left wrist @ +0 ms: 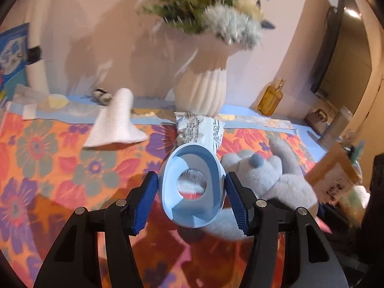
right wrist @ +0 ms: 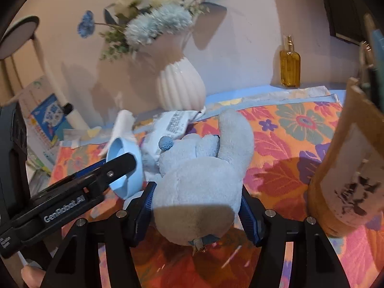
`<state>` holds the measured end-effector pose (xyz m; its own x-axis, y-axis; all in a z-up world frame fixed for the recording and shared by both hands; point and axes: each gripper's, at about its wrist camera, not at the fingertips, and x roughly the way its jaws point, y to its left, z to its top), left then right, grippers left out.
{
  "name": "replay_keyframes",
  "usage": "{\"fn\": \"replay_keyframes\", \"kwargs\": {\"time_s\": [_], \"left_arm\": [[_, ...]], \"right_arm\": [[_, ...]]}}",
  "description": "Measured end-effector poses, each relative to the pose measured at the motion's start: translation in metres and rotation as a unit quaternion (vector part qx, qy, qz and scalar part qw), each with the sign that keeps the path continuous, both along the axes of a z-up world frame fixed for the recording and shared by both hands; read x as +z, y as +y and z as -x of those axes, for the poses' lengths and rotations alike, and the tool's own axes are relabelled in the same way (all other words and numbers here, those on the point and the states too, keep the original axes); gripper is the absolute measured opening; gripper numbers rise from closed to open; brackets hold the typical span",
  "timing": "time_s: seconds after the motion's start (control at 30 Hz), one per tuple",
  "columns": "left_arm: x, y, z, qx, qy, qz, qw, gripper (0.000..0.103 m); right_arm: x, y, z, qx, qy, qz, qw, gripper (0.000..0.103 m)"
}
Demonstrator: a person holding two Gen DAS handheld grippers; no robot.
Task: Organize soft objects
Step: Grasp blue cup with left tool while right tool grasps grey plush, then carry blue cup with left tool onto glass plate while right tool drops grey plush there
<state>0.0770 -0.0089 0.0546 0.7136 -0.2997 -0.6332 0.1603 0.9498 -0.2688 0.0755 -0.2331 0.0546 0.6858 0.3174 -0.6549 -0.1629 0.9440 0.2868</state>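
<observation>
I am working on two soft things at once. The grey plush toy (right wrist: pixel 199 180) is lying on the flowered cloth (right wrist: pixel 300 129) that covers the tabletop, toward the middle of it, its blue nose (right wrist: pixel 166 142) turned up and one long ear (right wrist: pixel 236 134) reaching toward the far edge. My right gripper (right wrist: pixel 195 213) is straddling the toy's rounded body, and both blue pads (right wrist: pixel 249 216) are pressing into the fur on either side, so I am reading it as clenched on the toy.

Just beside the toy, on its left, the light blue ring-shaped piece (left wrist: pixel 192 189) with a round hole through its middle is standing tilted between the fingers of my left gripper (left wrist: pixel 190 199). The ridged blue pads (left wrist: pixel 145 201) are sitting right at its two sides; contact looks made on both, so I am taking it as grasped.

Behind the ring a crumpled printed packet (left wrist: pixel 199 129) is lying on the cloth, touching the foot of the white ribbed vase (left wrist: pixel 201 88) of blue and cream flowers (left wrist: pixel 216 2) at the far edge. A folded white tissue (left wrist: pixel 115 122) is standing left of the packet. An amber bottle (right wrist: pixel 290 64) is standing upright near the far right corner against the wall. A brown cardboard tube (right wrist: pixel 345 158) is rising at the right edge, blurred.
</observation>
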Motion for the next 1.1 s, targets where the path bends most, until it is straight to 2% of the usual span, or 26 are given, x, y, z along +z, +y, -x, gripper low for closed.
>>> {"fn": "replay_keyframes", "kwargs": {"time_s": [0.17, 0.27, 0.4, 0.5, 0.6, 0.7, 0.83, 0.97, 1.1], "left_arm": [[0.022, 0.022, 0.040, 0.025, -0.013, -0.002, 0.9996, 0.055], [0.046, 0.026, 0.067, 0.025, -0.036, -0.010, 0.9990, 0.055], [0.086, 0.019, 0.095, 0.018, -0.077, -0.009, 0.9968, 0.055], [0.114, 0.003, 0.111, 0.001, -0.106, -0.005, 0.9944, 0.055], [0.135, -0.025, 0.123, -0.019, -0.129, -0.011, 0.9913, 0.055], [0.156, -0.063, 0.129, -0.055, -0.147, 0.001, 0.9875, 0.055], [0.177, -0.117, 0.125, -0.113, -0.154, 0.026, 0.9812, 0.055], [0.188, -0.180, 0.120, -0.170, -0.155, 0.036, 0.9725, 0.055], [0.181, -0.248, 0.106, -0.212, -0.138, 0.024, 0.9672, 0.055]], "right_arm": [[0.029, 0.000, 0.026, 0.008, -0.025, -0.013, 1.000, 0.062], [0.043, -0.002, 0.046, 0.010, -0.034, -0.021, 0.999, 0.062], [0.066, -0.015, 0.067, 0.004, -0.050, -0.043, 0.998, 0.062], [0.091, -0.032, 0.088, -0.010, -0.081, -0.048, 0.996, 0.062], [0.117, -0.055, 0.110, -0.042, -0.107, -0.036, 0.993, 0.062], [0.142, -0.089, 0.133, -0.081, -0.137, -0.031, 0.987, 0.062], [0.164, -0.142, 0.160, -0.165, -0.172, 0.015, 0.971, 0.062], [0.168, -0.196, 0.172, -0.244, -0.169, 0.042, 0.954, 0.062], [0.166, -0.252, 0.173, -0.311, -0.147, 0.061, 0.937, 0.062]]}}
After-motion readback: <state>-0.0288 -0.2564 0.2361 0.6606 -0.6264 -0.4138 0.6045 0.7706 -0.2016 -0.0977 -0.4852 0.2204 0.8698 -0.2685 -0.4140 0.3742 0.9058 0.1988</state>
